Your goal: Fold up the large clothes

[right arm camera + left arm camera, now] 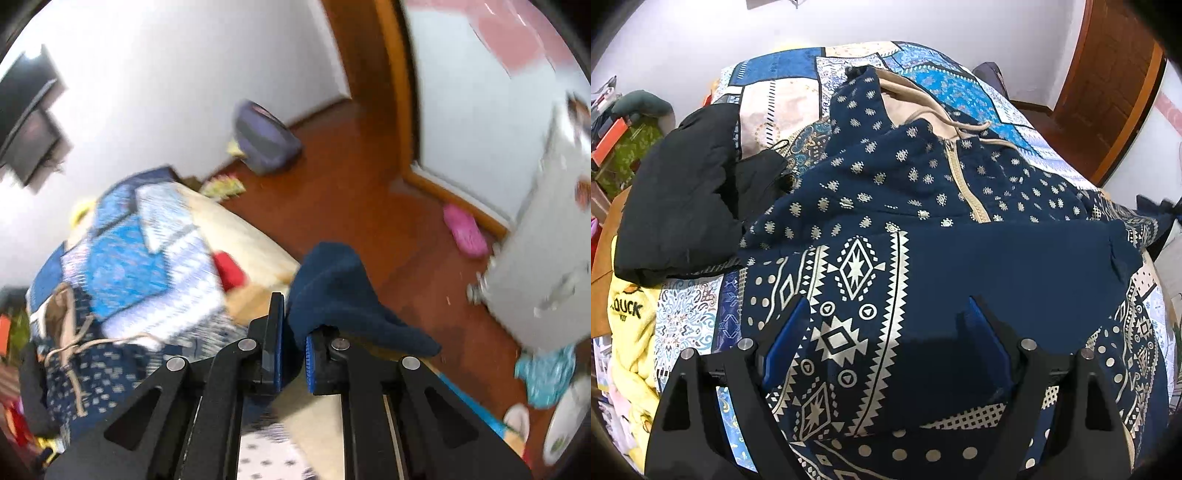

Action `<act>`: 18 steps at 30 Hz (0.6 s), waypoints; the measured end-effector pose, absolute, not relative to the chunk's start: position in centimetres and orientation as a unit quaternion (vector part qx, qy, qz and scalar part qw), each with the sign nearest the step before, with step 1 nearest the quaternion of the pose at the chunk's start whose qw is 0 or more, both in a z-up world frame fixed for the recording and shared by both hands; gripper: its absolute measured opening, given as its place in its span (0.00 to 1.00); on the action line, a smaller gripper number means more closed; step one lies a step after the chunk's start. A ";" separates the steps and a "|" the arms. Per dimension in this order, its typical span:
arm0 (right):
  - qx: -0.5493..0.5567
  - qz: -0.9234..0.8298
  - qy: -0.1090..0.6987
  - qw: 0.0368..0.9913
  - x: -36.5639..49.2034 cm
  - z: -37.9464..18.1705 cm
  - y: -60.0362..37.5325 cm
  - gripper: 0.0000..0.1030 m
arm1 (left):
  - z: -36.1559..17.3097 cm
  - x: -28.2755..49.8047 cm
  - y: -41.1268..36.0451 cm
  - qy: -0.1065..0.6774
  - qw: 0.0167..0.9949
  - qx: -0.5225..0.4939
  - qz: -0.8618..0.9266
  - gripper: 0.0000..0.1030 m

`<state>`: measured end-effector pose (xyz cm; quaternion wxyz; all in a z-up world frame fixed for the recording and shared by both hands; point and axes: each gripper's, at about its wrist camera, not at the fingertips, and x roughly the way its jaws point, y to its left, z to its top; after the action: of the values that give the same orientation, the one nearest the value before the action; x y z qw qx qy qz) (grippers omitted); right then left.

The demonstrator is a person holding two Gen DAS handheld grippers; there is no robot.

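Two tools: your right hand-held gripper [291, 345] pinches the navy hoodie's [923, 206] sleeve cuff [332, 291] beyond the bed [783, 92] edge; carry it across smoothly. Left hand-held gripper [886, 332] gapes empty above the hoodie.

A hooded jacket [923, 206] is lying on the bed [783, 99] beneath the left gripper [886, 317], a second garment [690, 199] sitting to its left, while a jacket cuff [332, 291] is hanging between the right gripper [293, 332] fingers, floor [369, 192] beyond
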<state>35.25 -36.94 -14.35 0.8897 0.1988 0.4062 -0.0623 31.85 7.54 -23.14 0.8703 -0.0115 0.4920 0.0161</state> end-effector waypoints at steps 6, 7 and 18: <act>0.162 0.027 0.353 0.921 35.2 -8.6 -31.4 0.08 | -21.3 30.8 7.8 0.471 0.882 -0.021 0.010 0.82; 0.158 0.041 0.348 0.923 35.2 -7.9 -30.5 0.08 | -21.0 30.6 7.9 0.468 0.884 -0.022 0.009 0.82; 0.088 0.221 0.368 0.899 34.1 -5.2 -17.6 0.08 | -17.8 28.2 9.0 0.428 0.904 -0.021 0.000 0.82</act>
<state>34.08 -17.64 -5.21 0.8987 0.0875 0.3685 0.2213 28.15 9.03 -17.79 0.9037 -0.0210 0.4278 -0.0003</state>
